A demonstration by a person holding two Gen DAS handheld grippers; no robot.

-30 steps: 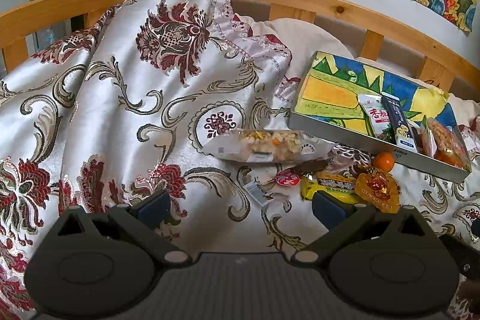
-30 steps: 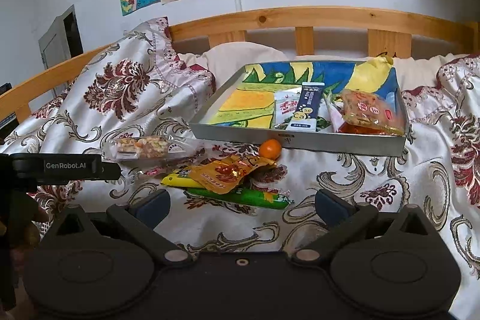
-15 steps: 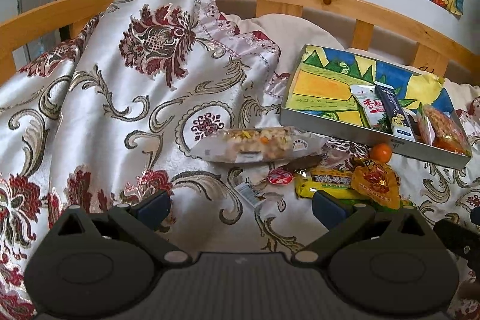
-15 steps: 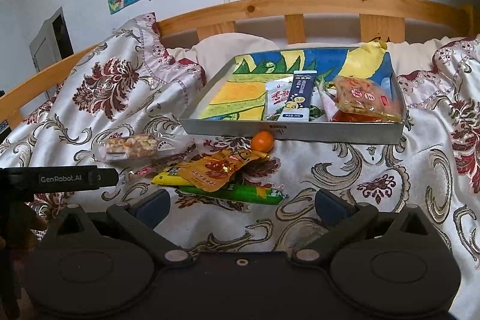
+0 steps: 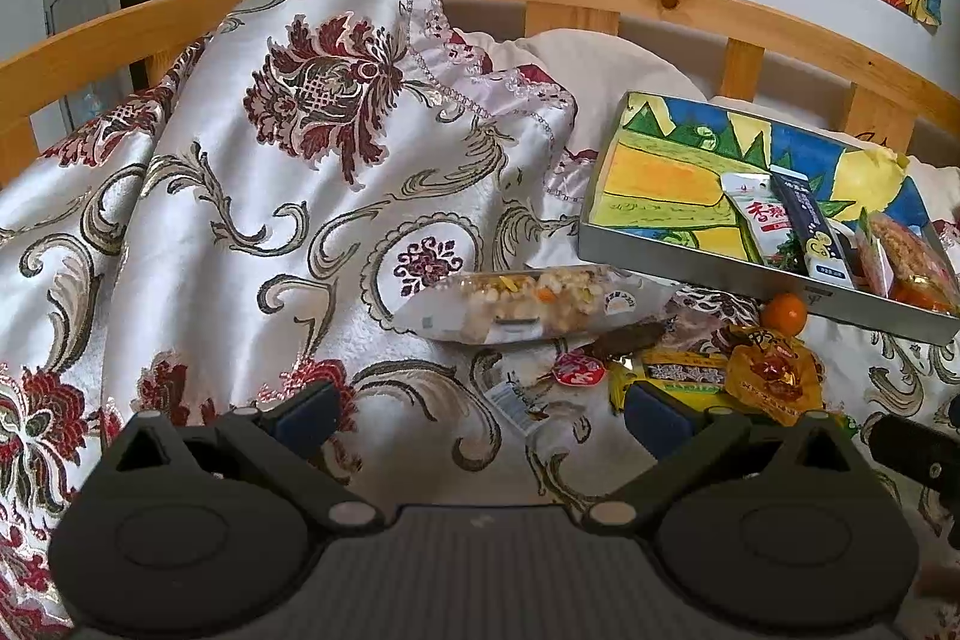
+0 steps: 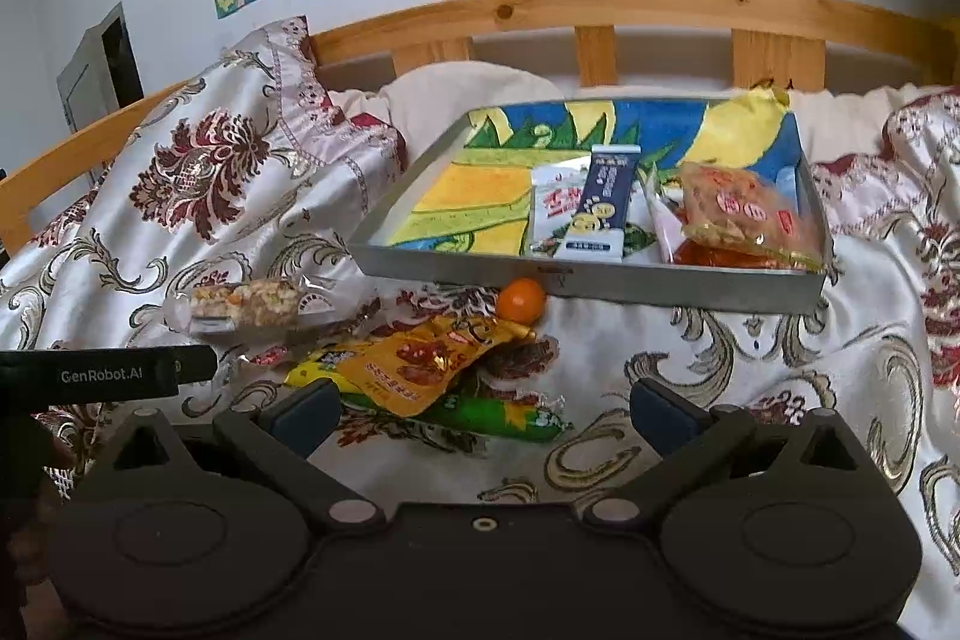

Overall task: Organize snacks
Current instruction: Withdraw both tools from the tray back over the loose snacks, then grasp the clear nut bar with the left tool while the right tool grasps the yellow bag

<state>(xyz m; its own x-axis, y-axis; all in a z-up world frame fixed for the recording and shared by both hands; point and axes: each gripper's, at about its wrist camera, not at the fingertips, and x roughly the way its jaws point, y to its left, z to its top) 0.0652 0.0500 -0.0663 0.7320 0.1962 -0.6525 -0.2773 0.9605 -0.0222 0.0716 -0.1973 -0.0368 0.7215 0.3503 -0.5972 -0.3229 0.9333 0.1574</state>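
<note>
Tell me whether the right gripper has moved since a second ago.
Yes. The right gripper has come forward and lower: the tray and green packet look nearer than before.

Empty tongs (image 5: 480, 409) gape above snack packet (image 5: 528, 304).

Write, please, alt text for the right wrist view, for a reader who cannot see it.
The open right gripper hovers empty over a bed with a floral cover, above loose snacks: an orange packet lying on a green one, a clear nut bar and a small orange fruit. Behind them, a metal tray holds more packets.
</note>
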